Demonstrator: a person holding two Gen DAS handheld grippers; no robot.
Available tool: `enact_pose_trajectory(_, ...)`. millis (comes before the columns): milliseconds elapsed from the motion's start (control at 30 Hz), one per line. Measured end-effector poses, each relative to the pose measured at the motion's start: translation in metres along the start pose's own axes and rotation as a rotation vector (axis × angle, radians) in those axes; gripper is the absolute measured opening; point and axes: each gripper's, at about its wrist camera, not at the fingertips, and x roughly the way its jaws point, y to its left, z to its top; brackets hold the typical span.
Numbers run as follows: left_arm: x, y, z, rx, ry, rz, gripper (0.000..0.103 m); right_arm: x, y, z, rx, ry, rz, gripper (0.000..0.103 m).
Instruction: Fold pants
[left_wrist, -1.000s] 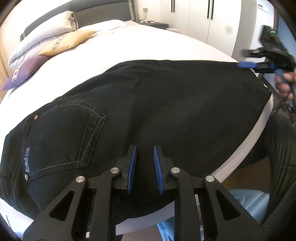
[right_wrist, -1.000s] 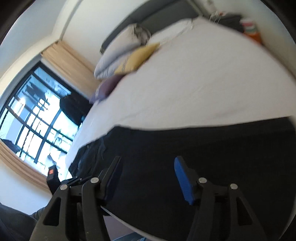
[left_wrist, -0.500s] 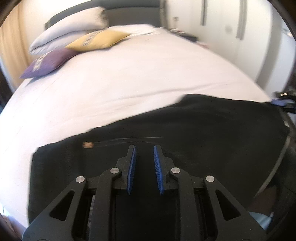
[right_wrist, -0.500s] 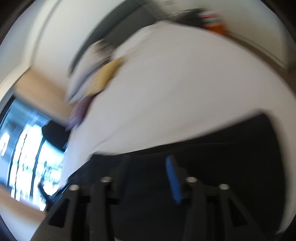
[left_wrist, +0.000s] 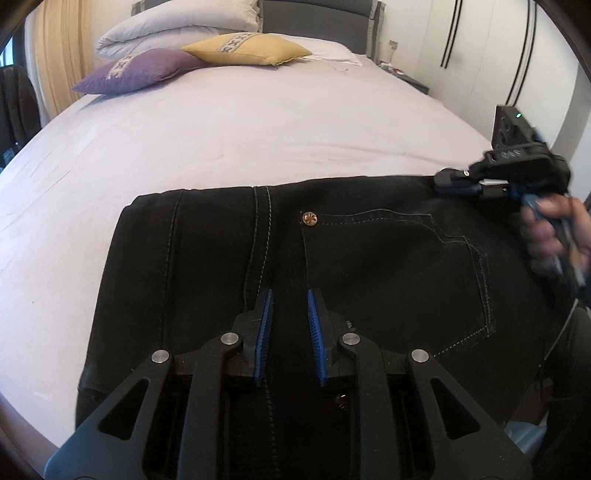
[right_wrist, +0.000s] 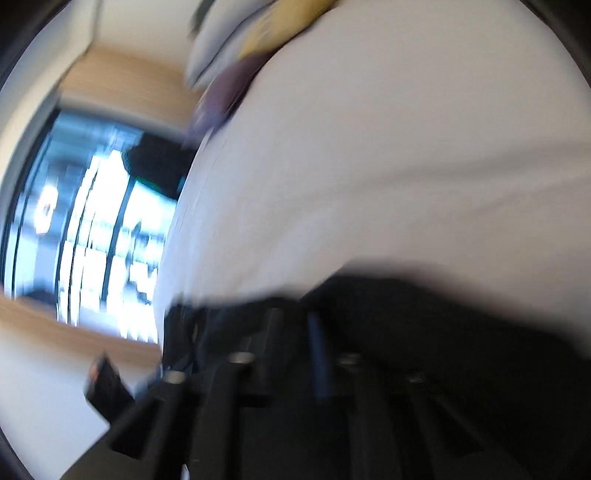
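Black pants (left_wrist: 369, 266) lie folded on the white bed (left_wrist: 258, 129), back pocket and a copper rivet facing up. My left gripper (left_wrist: 290, 299) sits at their near edge, pads narrow with black cloth between them, shut on the fabric. My right gripper (left_wrist: 443, 181), held by a hand (left_wrist: 554, 229), pinches the far right corner of the pants. The right wrist view is badly blurred: there the right gripper (right_wrist: 295, 321) has its jaws closing, nearly together, with the dark pants (right_wrist: 443, 332) between and under them.
Purple (left_wrist: 136, 70), yellow (left_wrist: 247, 50) and white (left_wrist: 177, 29) pillows lie at the headboard. A nightstand (left_wrist: 406, 79) and white wardrobe doors (left_wrist: 480, 55) stand to the right. A bright window (right_wrist: 92, 221) with curtains is to the left. White sheet lies beyond the pants.
The pants went from spread long to folded over, the pocket now on the right. My right gripper swept down onto their corner, its jaws narrowing from wide to nearly together.
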Motion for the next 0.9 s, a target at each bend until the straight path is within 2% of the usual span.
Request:
enact_pose_trajectory(33, -0.001, -0.001, 0.000, 0.007, -0.004, -0.003, 0.019, -0.014, -0.010, 0.006, 0.041, -0.057, -0.030, 0.012)
enact_pose_trajectory(67, -0.001, -0.003, 0.002, 0.012, -0.010, 0.004, 0.019, -0.028, -0.020, 0.016, 0.080, -0.113, -0.101, 0.019)
enact_pose_trajectory(100, -0.012, 0.002, -0.002, 0.016, -0.018, 0.020, 0.019, -0.049, -0.027, 0.017, 0.100, -0.150, -0.177, 0.030)
enact_pose_trajectory(133, -0.022, 0.004, -0.006, 0.022, -0.032, 0.054, 0.019, -0.064, -0.028, 0.015, 0.094, -0.164, -0.183, 0.040)
enact_pose_trajectory(200, -0.043, -0.013, -0.015, 0.031, -0.084, 0.053, 0.019, -0.094, -0.018, -0.002, 0.044, -0.163, -0.082, 0.048)
enact_pose_trajectory(233, -0.051, -0.023, -0.017, 0.042, -0.116, 0.031, 0.019, -0.105, -0.010, -0.018, 0.018, -0.160, -0.007, 0.057)
enact_pose_trajectory(300, -0.050, -0.035, -0.019, 0.087, -0.121, 0.052, 0.019, -0.119, 0.005, -0.055, -0.030, -0.146, 0.115, 0.070)
enact_pose_trajectory(333, -0.043, -0.038, -0.021, 0.109, -0.095, 0.082, 0.019, -0.122, 0.006, -0.071, -0.061, -0.139, 0.143, 0.071)
enact_pose_trajectory(367, -0.031, -0.036, -0.024, 0.107, -0.046, 0.109, 0.019, -0.131, -0.008, -0.091, -0.078, -0.141, 0.126, 0.071)
enact_pose_trajectory(400, -0.026, -0.031, -0.026, 0.088, -0.036, 0.105, 0.019, -0.134, -0.023, -0.102, -0.057, -0.145, 0.079, 0.071)
enact_pose_trajectory(433, -0.023, -0.020, -0.030, 0.042, -0.059, 0.065, 0.019, -0.139, -0.054, -0.114, 0.014, -0.148, 0.028, 0.041)
enact_pose_trajectory(467, -0.023, -0.010, -0.030, -0.004, -0.056, 0.040, 0.020, -0.148, -0.073, -0.124, 0.050, -0.176, 0.052, 0.018)
enact_pose_trajectory(500, -0.022, -0.005, -0.028, -0.045, -0.050, 0.027, 0.020, -0.158, -0.089, -0.127, 0.080, -0.190, 0.028, 0.000)
enact_pose_trajectory(600, -0.042, -0.007, -0.020, -0.036, -0.059, 0.121, 0.020, -0.226, -0.137, -0.144, 0.200, -0.315, -0.079, 0.000)
enact_pose_trajectory(667, -0.063, -0.019, -0.014, -0.051, -0.102, 0.068, 0.020, -0.273, -0.151, -0.153, 0.232, -0.385, -0.196, 0.009)
enact_pose_trajectory(700, -0.073, -0.034, -0.011, -0.047, -0.127, 0.042, 0.020, -0.287, -0.152, -0.157, 0.248, -0.406, -0.219, 0.026)
enact_pose_trajectory(733, -0.077, -0.051, -0.008, -0.032, -0.134, 0.013, 0.020, -0.299, -0.149, -0.161, 0.255, -0.427, -0.215, 0.048)
enact_pose_trajectory(800, -0.077, -0.096, -0.003, 0.019, -0.125, -0.070, 0.020, -0.311, -0.128, -0.168, 0.218, -0.458, -0.135, 0.060)
enact_pose_trajectory(833, -0.072, -0.120, -0.001, 0.049, -0.115, -0.113, 0.020, -0.310, -0.122, -0.170, 0.191, -0.457, -0.088, 0.062)
enact_pose_trajectory(900, -0.055, -0.168, -0.002, 0.111, -0.069, -0.189, 0.020, -0.294, -0.110, -0.175, 0.162, -0.405, 0.045, 0.068)
